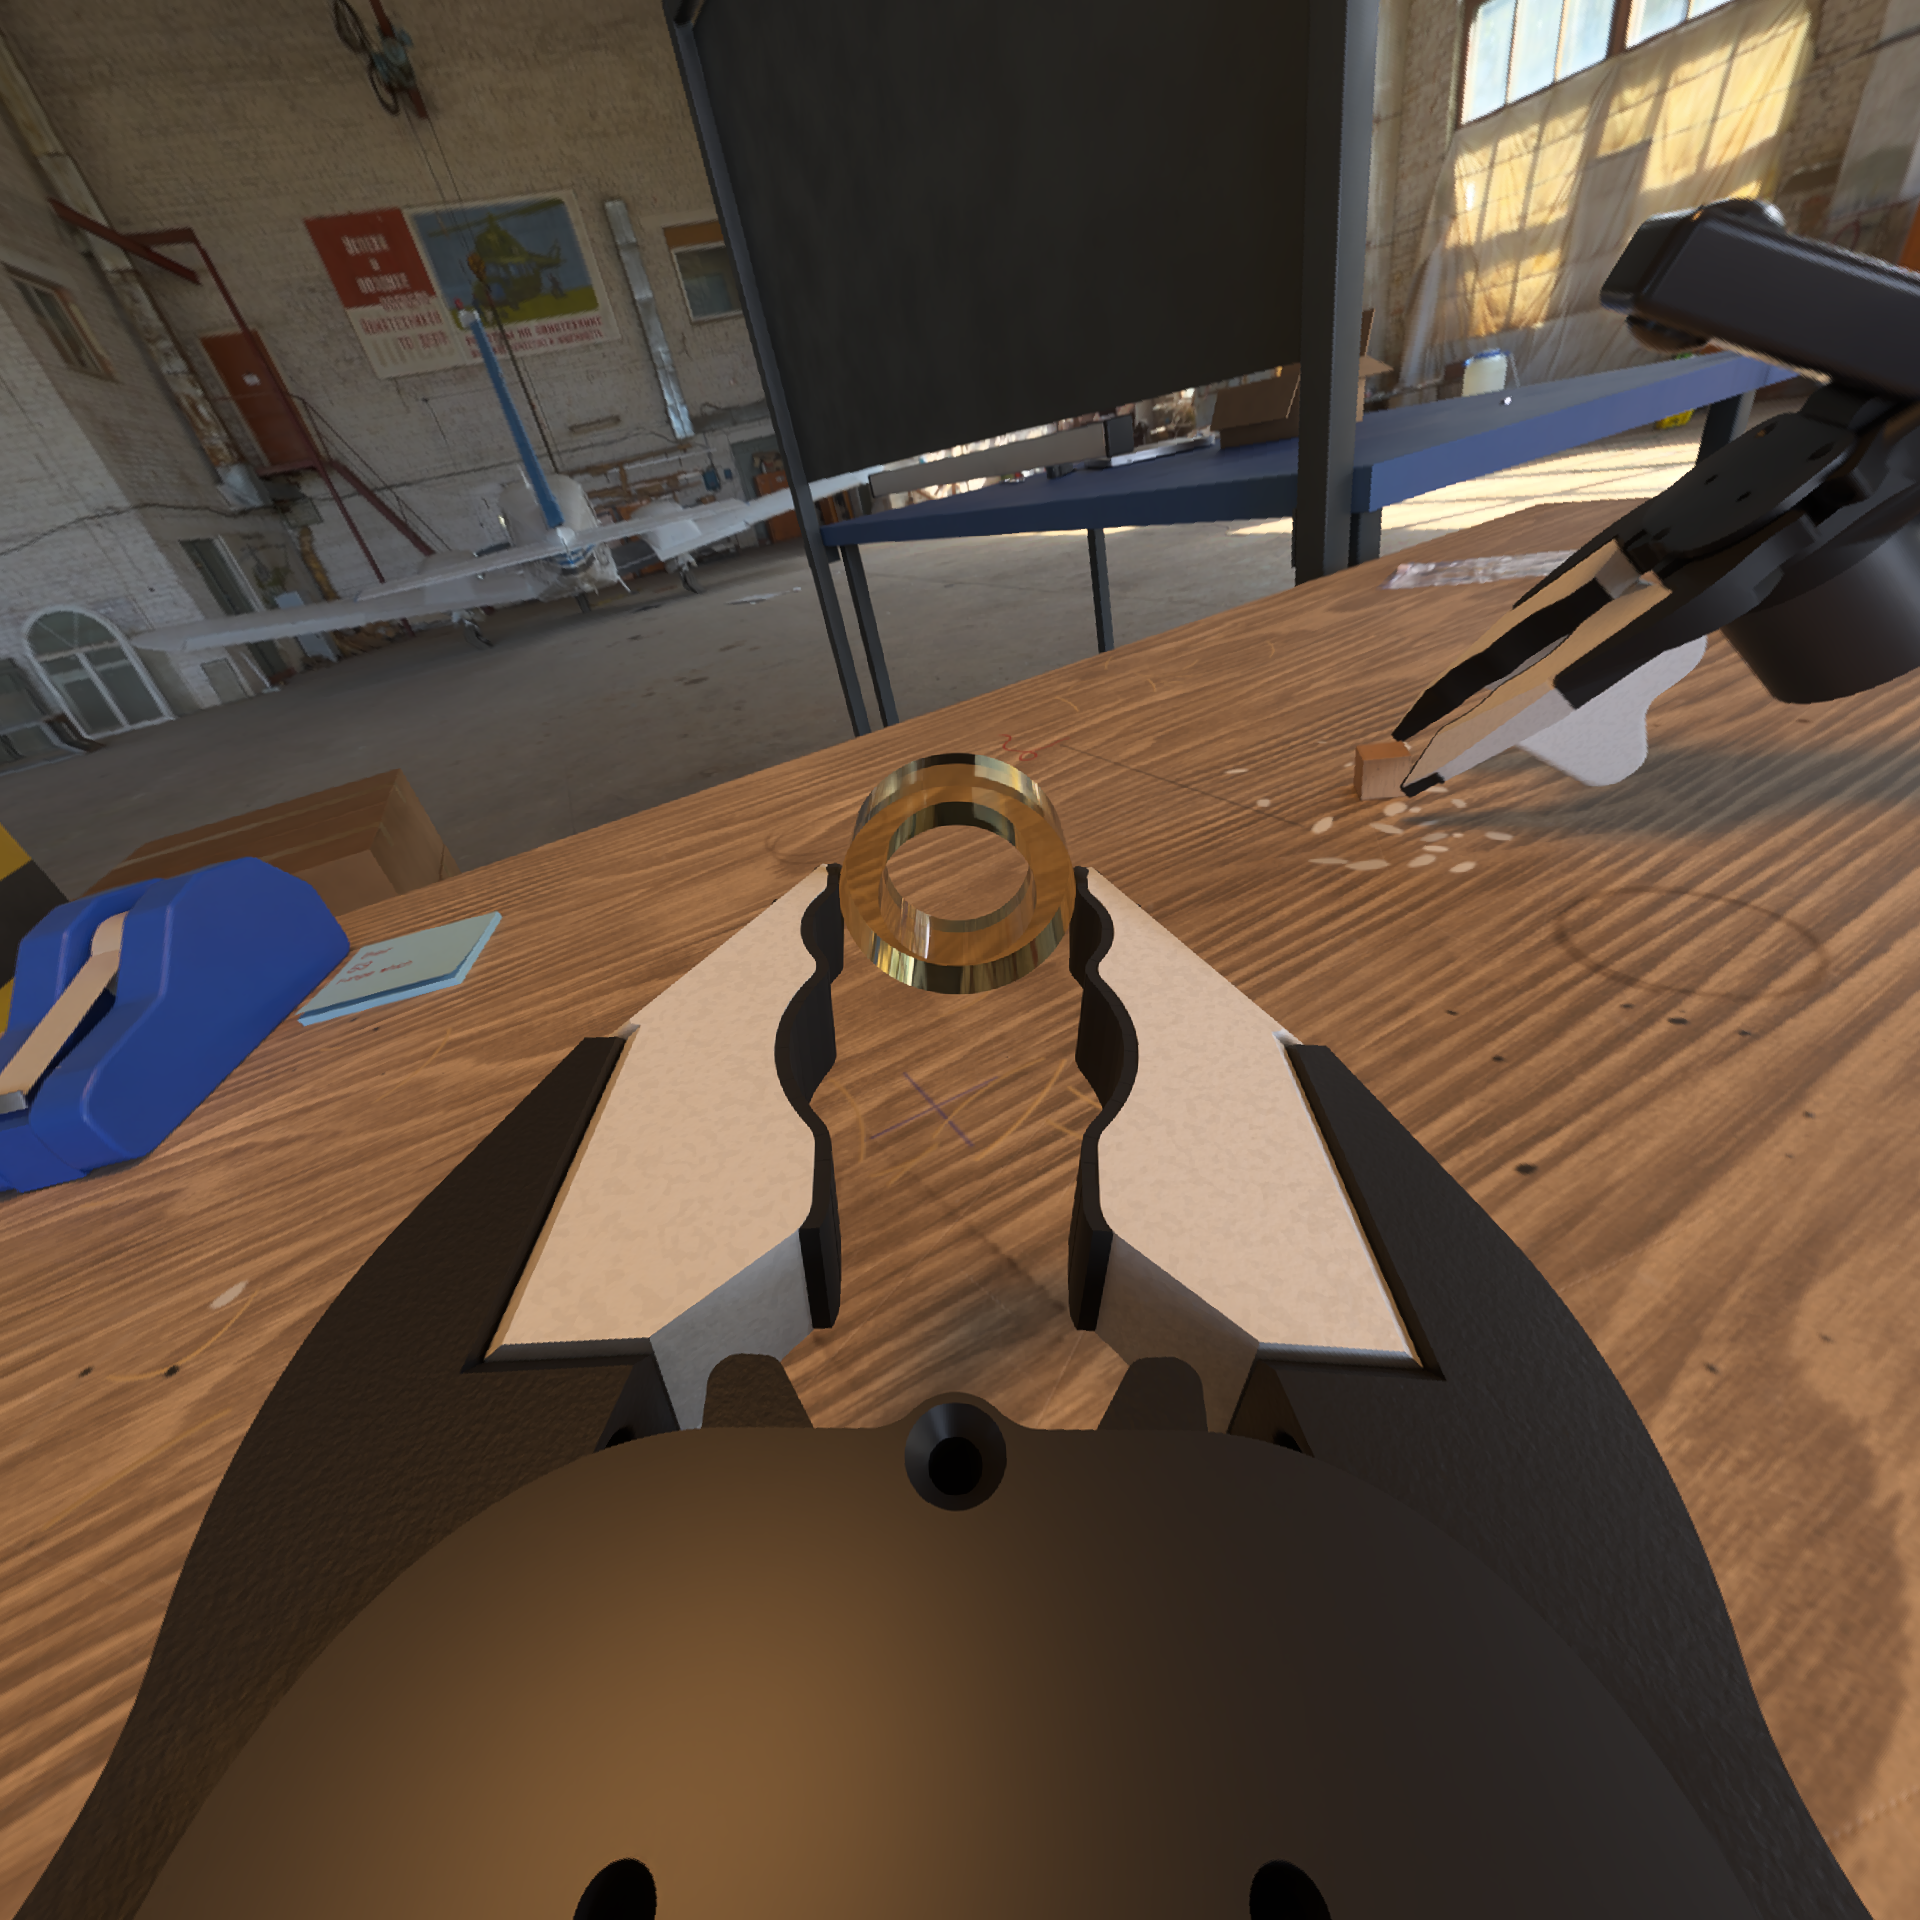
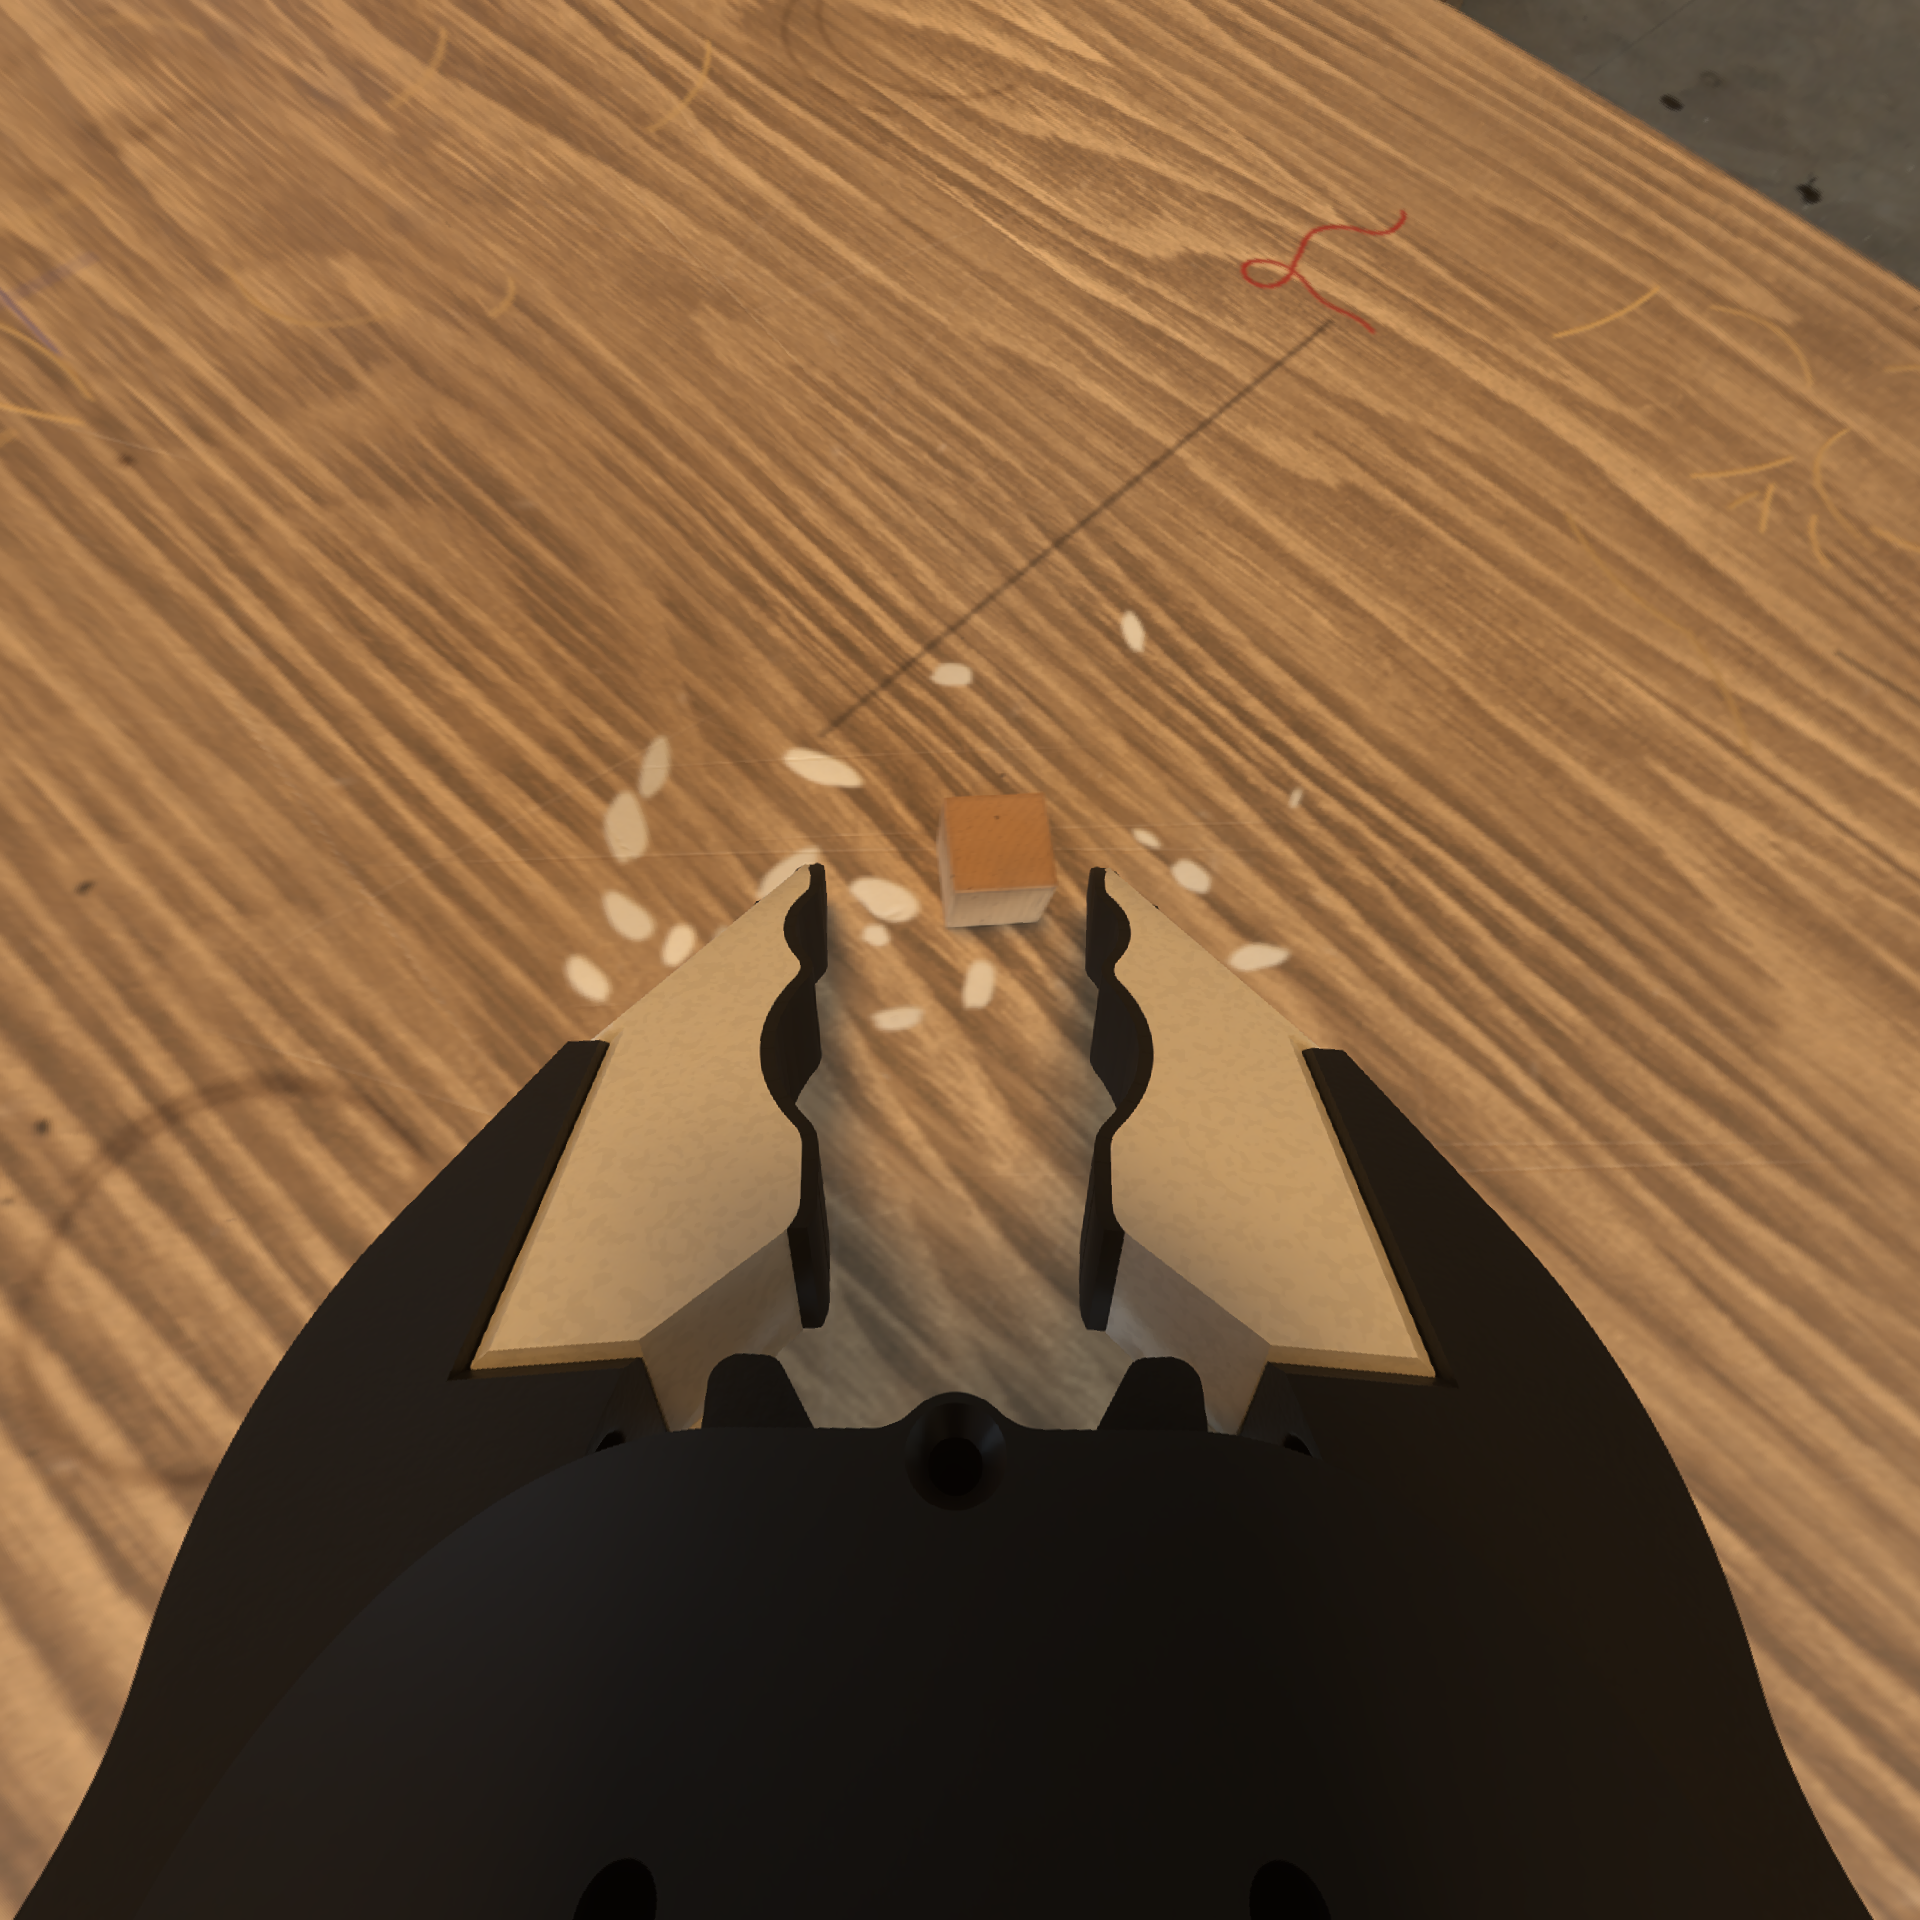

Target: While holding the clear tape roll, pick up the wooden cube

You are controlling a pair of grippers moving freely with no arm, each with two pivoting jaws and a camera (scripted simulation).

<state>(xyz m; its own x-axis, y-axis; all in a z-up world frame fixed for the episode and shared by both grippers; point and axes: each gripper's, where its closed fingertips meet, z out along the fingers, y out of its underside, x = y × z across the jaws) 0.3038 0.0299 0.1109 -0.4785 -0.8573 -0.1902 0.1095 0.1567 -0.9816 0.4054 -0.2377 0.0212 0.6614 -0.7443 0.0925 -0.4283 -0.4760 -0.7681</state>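
Observation:
My left gripper (image 1: 954, 894) is shut on the clear tape roll (image 1: 958, 871), an amber see-through ring held between the fingertips above the wooden table (image 1: 1351, 1195). The small wooden cube (image 2: 994, 858) sits on the table just past my right gripper's (image 2: 956, 883) fingertips, nearer the right finger, not between the pads. My right gripper is open and empty. In the left wrist view the right gripper (image 1: 1429, 764) shows at the far right, tilted down, with its tips beside the cube (image 1: 1379, 771).
Pale flecks (image 2: 629, 826) lie scattered on the table around the cube. A blue case (image 1: 145, 1013) and a light blue pad (image 1: 400, 966) lie at the table's left. A dark panel on a frame (image 1: 1018, 229) stands behind the table's far edge.

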